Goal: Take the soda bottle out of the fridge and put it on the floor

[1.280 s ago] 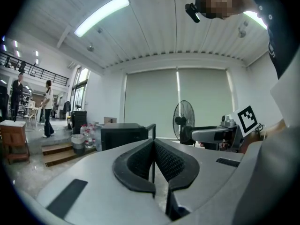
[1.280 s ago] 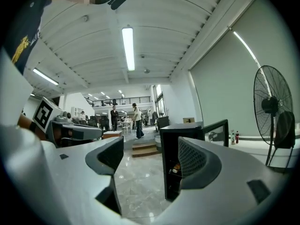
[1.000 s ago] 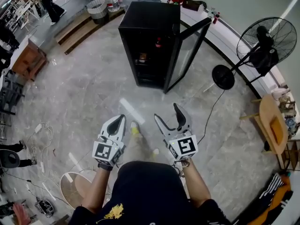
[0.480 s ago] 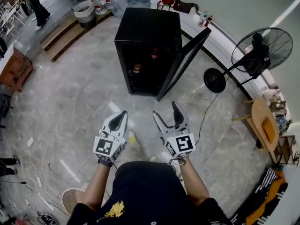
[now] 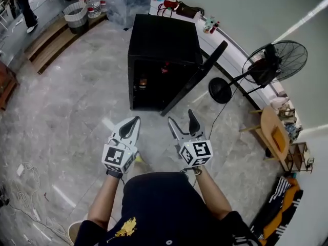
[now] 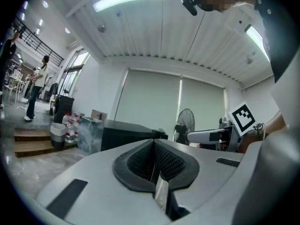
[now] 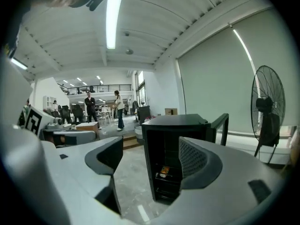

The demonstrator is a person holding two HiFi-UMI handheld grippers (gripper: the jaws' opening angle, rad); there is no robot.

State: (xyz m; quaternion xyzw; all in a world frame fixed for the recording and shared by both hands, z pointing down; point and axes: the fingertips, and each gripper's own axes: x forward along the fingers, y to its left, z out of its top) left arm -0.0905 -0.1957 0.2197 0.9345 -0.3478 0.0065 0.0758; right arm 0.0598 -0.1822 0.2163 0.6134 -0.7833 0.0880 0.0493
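Note:
A black fridge stands on the floor ahead of me, its door swung open to the right. Inside, in the dark, I see a red-capped bottle on an upper shelf and a small orange-labelled item lower left. My left gripper is shut and empty, held short of the fridge. My right gripper is open and empty beside it. In the right gripper view the fridge stands between the open jaws of the right gripper, an orange-labelled item on a shelf. The left gripper has its pads pressed together.
A black pedestal fan stands right of the door, its cable trailing over the marble floor. A round wooden table is at the right. A bin and water bottles stand behind the fridge, with steps at far left.
The fridge has come nearer and more central in the head view as the person walks toward it. Both grippers keep their pose, left shut and right open.

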